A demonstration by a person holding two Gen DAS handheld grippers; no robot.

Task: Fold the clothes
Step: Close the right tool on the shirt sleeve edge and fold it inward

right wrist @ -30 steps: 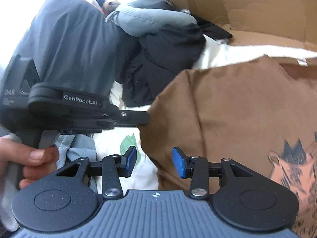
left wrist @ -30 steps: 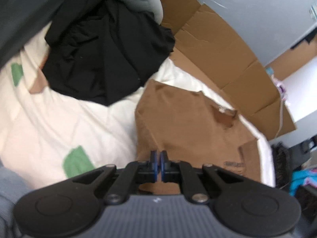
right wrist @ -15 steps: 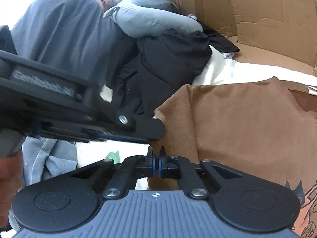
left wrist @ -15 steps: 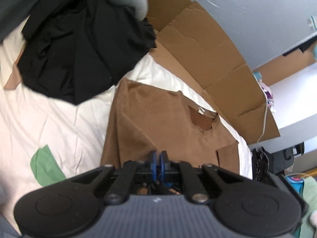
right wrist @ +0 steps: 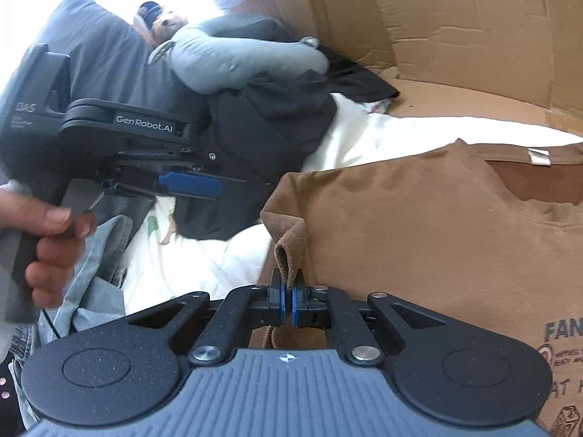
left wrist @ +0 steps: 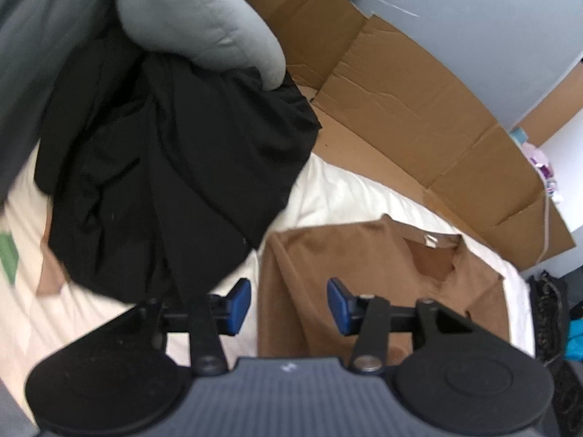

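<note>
So the brown T-shirt [right wrist: 419, 225] is spread out on the white bed sheet [right wrist: 382, 134], collar toward the cardboard [right wrist: 473, 29] at the back, with a pile of black clothes [left wrist: 164, 182] just beside its left edge. The right gripper [right wrist: 288, 300] has its jaws pinched tight on a little folded-up bit of the shirt's left sleeve edge, and the fabric stands up in a peak right above the pads. The left gripper [left wrist: 288, 300] has just been opening its jaws: they're about half apart now, with nothing gripped between them, hovering over the shirt's left shoulder area. Looks like the sleeve fold is the step in hand. To do it well, the right side should carry that edge low and straight across toward the middle, keeping the fold line parallel to the shirt's side.
</note>
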